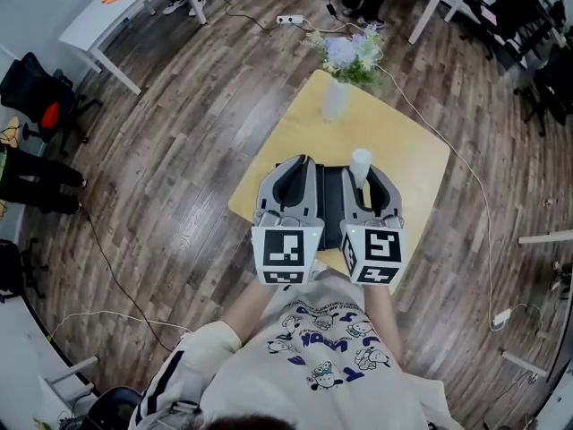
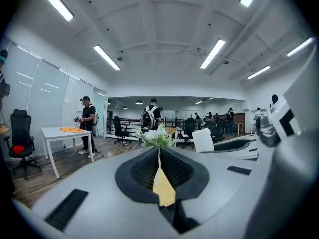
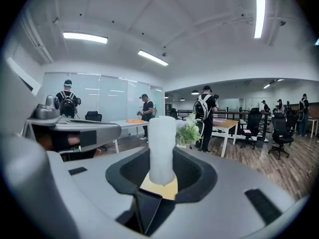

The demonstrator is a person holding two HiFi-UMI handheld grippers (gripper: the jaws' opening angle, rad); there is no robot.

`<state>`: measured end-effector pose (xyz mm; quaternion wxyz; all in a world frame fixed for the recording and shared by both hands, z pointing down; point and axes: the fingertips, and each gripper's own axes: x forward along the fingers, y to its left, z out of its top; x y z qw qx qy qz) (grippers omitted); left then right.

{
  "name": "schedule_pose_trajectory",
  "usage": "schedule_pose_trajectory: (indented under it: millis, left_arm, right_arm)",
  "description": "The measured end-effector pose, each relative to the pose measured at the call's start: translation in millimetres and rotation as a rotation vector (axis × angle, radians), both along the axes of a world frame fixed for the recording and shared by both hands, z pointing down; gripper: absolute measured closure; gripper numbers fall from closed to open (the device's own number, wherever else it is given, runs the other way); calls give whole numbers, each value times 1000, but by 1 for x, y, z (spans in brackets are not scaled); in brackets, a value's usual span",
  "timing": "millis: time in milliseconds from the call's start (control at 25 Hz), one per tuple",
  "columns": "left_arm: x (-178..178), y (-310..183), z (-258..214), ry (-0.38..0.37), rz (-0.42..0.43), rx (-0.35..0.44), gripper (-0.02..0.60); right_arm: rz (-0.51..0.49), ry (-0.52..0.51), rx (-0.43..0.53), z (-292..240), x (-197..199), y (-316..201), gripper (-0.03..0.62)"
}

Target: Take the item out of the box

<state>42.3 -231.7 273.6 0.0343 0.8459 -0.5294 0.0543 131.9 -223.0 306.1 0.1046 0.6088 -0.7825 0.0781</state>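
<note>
Head view: noted left gripper (image 1: 300, 161) and right gripper (image 1: 365, 179) held side by side on the near side of the vase (image 1: 336, 98), both above the yellow surface (image 1: 407, 146). Noted black box (image 1: 331, 195) lying on that surface, nearer than the vase, below and between the two. Found white cylindrical item (image 1: 360, 161) upright in the right gripper.

Left gripper view: found left gripper (image 2: 158, 151) drawn to a thin slit, nothing between. Sighted flowers (image 2: 155, 137) of the vase straight ahead, item (image 2: 203, 140) to the right of the vase.

Right gripper view: found right gripper (image 3: 163, 156) clamped on both sides of the item (image 3: 162, 133), lower end hanging free above the surface (image 3: 160, 187). Sighted flowers (image 3: 188, 129) of the vase just right of the item and beyond it.
</note>
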Motion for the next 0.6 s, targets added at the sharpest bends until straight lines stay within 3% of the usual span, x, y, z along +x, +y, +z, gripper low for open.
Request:
schedule_pose_trajectory:
  millis: [600]
  left_arm:
    - [5, 0, -15, -25, -33, 105, 554]
  right_arm:
    - [54, -34, 173, -29, 13, -1, 441]
